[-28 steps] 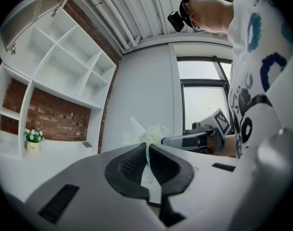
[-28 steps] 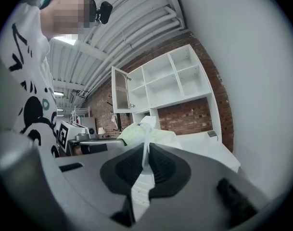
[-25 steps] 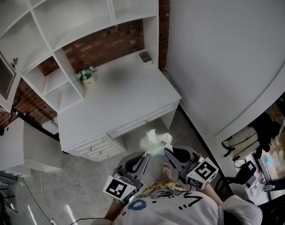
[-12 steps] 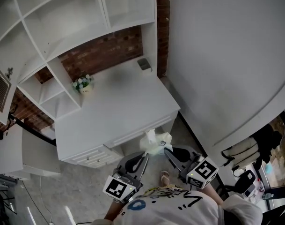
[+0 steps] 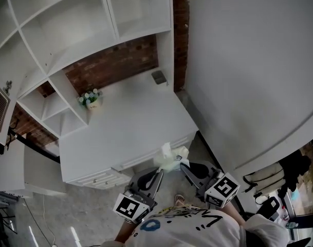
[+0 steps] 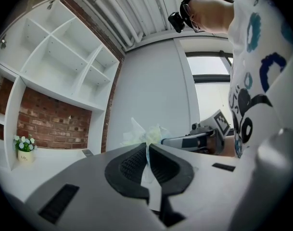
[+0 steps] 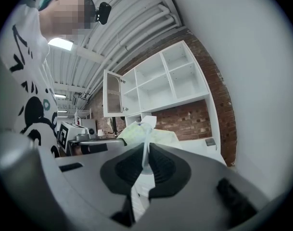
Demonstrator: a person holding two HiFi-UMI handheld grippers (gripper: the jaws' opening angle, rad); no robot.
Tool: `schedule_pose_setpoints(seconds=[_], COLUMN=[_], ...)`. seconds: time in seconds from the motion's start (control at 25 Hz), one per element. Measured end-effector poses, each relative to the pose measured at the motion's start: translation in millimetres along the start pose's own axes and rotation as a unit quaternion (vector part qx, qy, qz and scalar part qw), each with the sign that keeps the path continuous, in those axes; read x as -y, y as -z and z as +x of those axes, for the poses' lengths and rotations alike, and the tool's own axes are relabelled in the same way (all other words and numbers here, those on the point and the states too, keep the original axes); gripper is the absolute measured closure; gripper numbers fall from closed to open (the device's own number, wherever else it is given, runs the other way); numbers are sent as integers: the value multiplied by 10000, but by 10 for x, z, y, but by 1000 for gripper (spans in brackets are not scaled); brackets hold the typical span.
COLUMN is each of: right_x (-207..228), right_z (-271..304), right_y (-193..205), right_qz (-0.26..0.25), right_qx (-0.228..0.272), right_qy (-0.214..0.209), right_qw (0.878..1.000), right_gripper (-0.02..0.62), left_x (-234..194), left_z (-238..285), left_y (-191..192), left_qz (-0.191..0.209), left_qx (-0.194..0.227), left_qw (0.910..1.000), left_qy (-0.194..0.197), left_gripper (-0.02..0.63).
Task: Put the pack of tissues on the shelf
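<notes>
You have the pack of tissues (image 5: 171, 156) slung between your two tools, out in the air just short of the front edge of the white desk (image 5: 130, 117) and low in the head view, close to your body. It is not yet on the shelf unit (image 5: 69, 27).

Your left gripper (image 6: 147, 150) is clamped down on a thin fold of the pack's wrapper; the film runs straight through the seam where its ribbed pads (image 6: 132, 163) meet. Your right gripper (image 7: 147, 153) pinches the opposite side of the wrapper the same way, its pads nearly together with only the film between them. A grip on both sides makes sense here. The pack is soft and baggy, so one pinch would likely let it sag and swing, while two hold it level and spread.

Both tools point level towards the furniture, which suits sliding the pack into an open compartment rather than dropping it from above.

The compartments stand above the desk against the brick wall (image 5: 115, 66), and the ones in view look empty. On the desk, a small pot of flowers (image 5: 90, 99) sits at the left beside the lower cubbies. A small grey object (image 5: 159, 77), too small to identify, lies at the back right. Both are well apart from the pack, so I judge the way over the desk to be open. You will probably need to lift to reach the upper openings.
</notes>
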State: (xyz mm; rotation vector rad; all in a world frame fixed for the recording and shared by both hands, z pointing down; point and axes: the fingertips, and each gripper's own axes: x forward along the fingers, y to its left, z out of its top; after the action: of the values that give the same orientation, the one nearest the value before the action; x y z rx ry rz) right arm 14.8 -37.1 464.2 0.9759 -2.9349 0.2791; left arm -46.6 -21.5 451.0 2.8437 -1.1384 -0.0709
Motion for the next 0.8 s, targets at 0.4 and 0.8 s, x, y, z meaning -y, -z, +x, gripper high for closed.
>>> schedule_pose_setpoints(seconds=[0.4,0.8], right_x=[366,691], right_z=[99,108], right_y=[-89,-89], right_qz=[-49,-5], right_qx=[5,-40], right_qy=[-80,-114], right_qw=[10000,9999], right_gripper=[558,558], left_x=[-173,-242], left_z=[357,682], left_y=[-26,16], left_qz=[4,19], left_qx=[24,-14], left_qw=[10000,9999], left_qy=[-87,-130], left_gripper=[589,589])
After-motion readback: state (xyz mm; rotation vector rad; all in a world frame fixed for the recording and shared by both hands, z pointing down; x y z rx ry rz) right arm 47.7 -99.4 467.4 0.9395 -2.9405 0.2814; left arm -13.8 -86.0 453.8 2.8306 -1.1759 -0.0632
